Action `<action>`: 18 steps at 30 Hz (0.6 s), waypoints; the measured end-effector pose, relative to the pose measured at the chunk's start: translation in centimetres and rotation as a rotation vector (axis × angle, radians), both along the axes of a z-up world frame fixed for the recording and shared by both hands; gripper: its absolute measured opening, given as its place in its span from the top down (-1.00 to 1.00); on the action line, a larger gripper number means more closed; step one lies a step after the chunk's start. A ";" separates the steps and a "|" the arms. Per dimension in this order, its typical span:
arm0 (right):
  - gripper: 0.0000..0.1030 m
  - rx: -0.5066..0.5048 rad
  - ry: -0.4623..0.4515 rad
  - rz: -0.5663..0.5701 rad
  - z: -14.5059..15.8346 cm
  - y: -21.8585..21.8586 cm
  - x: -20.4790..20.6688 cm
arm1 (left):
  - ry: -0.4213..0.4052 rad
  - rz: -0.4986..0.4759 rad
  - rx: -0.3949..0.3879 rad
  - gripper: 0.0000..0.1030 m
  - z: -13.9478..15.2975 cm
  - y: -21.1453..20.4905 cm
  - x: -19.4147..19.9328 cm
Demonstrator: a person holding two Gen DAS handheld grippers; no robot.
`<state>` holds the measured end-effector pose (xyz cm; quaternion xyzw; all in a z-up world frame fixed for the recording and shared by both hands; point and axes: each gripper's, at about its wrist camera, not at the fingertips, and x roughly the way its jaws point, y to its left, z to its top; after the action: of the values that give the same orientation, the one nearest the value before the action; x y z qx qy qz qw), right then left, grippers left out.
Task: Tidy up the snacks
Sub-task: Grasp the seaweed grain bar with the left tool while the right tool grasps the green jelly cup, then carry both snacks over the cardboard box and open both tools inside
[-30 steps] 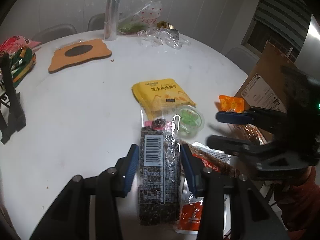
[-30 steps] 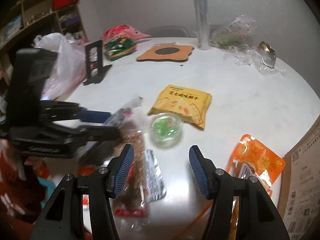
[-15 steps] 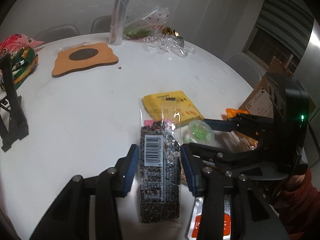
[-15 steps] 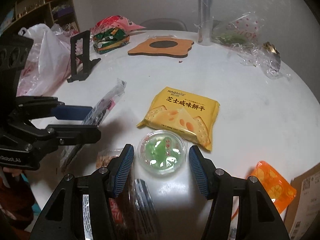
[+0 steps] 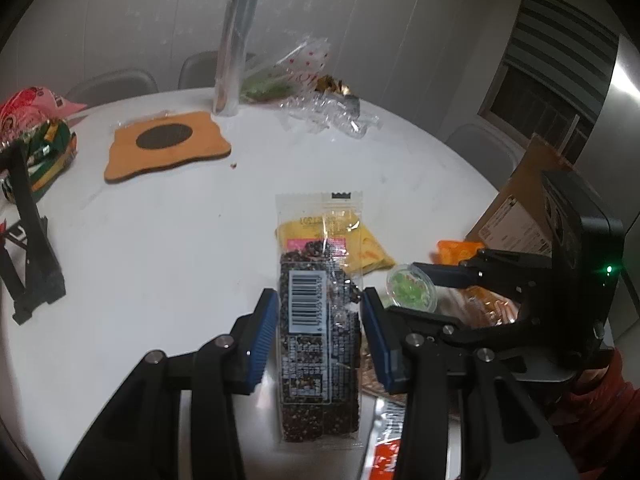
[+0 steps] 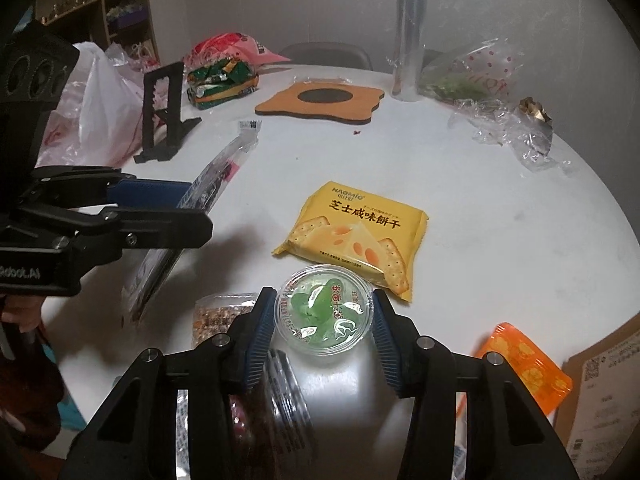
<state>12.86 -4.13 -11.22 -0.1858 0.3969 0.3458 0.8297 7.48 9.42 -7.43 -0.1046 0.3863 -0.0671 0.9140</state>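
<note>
In the left wrist view, a long clear packet of dark grain bar (image 5: 319, 336) is pinched between the blue pads of the left gripper (image 5: 318, 330) and is held lifted above the white round table (image 5: 168, 236), its barcode facing up and its sealed end pointing toward the far edge. Behind the packet, a yellow cracker pack (image 5: 370, 250) is partly covered by it. To the right, the right gripper (image 5: 412, 290) is seen from the side, with a green jelly cup (image 5: 410, 288) set between its fingers and an orange pouch (image 5: 456, 248) behind it near the cardboard box (image 5: 516, 208) at the table's right edge. A tan mat (image 5: 164, 150), a clear tube (image 5: 234, 44) and crumpled cellophane (image 5: 324, 116) are placed toward the far edge, and a black stand (image 5: 30, 240) at the left edge. In the right wrist view, the green jelly cup (image 6: 324, 308) is framed by the right gripper (image 6: 324, 316), whose jaws have just been closing; both pads are drawn up against the cup's rim near the table's near edge. The yellow cracker pack (image 6: 354, 234) lies just beyond the cup, touching it or nearly so. The orange pouch (image 6: 524, 364) lies at the near right edge, beside the box. At the left, the left gripper (image 6: 188, 212) is seen holding the dark grain bar (image 6: 188, 224) tilted, clear of the tabletop. A second grain packet (image 6: 218, 314) lies flat just left of the cup.
</note>
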 end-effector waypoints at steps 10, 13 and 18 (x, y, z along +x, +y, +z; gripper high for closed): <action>0.16 0.101 -0.115 0.042 6.6 -2.6 -4.3 | -0.150 -0.024 0.058 0.23 7.0 -2.5 -2.4; 0.16 0.124 -0.158 0.056 9.0 -3.5 -5.8 | -0.202 -0.035 0.086 0.23 9.6 -3.8 -3.0; 0.16 0.153 -0.246 0.057 12.7 -6.3 -8.1 | -0.281 -0.103 0.119 0.23 14.1 -7.7 -3.3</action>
<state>4.80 -10.45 1.50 -0.1742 0.2594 0.3731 0.8736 4.14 1.69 6.64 -0.0199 0.2630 -0.1048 0.9589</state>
